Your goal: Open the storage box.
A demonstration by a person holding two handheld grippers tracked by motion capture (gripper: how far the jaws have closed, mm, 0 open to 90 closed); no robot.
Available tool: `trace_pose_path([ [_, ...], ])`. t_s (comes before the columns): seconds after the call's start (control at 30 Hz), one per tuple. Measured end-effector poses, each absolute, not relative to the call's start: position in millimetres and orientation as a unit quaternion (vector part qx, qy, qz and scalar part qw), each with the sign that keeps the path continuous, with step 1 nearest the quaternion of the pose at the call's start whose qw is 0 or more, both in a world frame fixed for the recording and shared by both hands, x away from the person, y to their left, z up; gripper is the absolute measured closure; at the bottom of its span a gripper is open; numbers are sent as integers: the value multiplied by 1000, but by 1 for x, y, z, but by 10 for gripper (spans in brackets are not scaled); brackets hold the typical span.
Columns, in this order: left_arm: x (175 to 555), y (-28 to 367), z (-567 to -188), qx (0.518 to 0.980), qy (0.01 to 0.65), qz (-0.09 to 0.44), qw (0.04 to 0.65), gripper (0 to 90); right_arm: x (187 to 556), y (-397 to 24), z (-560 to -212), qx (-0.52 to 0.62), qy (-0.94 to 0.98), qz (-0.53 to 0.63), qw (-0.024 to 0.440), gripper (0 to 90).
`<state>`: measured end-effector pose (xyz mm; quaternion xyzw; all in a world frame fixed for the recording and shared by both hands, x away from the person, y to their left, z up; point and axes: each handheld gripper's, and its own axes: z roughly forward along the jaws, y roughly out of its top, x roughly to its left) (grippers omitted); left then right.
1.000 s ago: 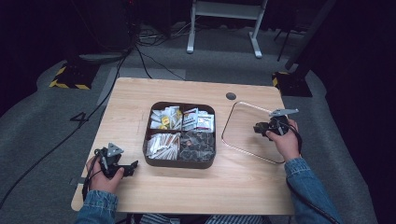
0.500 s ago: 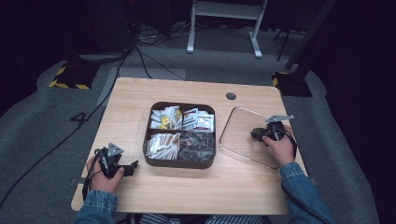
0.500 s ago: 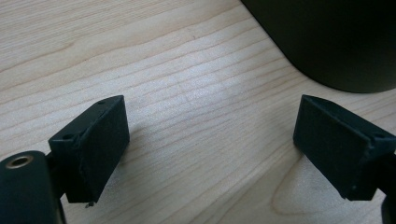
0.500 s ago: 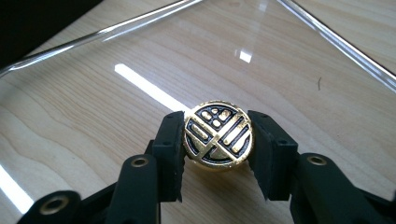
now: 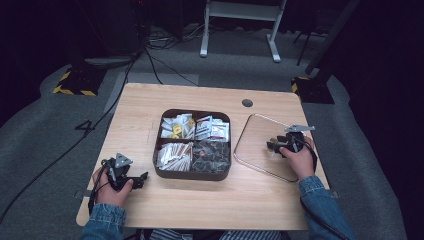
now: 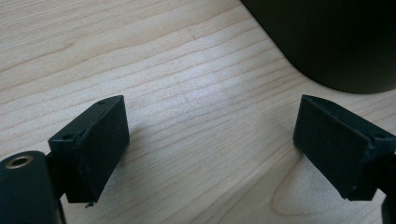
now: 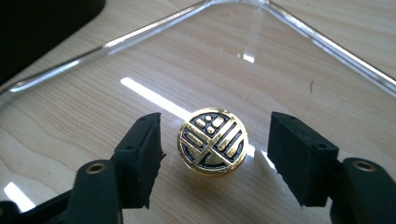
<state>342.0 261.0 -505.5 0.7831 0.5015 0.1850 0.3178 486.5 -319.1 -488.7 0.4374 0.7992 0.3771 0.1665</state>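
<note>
2 grippers sit at the table's near edge. At the left, your left gripper (image 5: 142, 179) rests on the wooden table (image 5: 140, 110), jaws wide apart with bare wood between them; the dark box (image 6: 327, 42) is cut off at the left gripper view's top right corner. Its 4 compartments' contents are too small to identify. At the right, your right gripper (image 7: 215, 156) has just opened: the gold knob (image 7: 213, 141) of the clear lid (image 5: 252, 145) stands between the jaws, touching neither pad. The lid lies flat just right of the box.
</note>
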Motion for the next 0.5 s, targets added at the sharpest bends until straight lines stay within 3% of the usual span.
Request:
trace_pose_path([
  [0.3,342,260,-505,783,503,185,317,111,472,-322,-465,430,782,416,174,302],
  [0.5,343,259,-502,789,500,177,311,166,462,-322,-452,418,782,429,173,272],
])
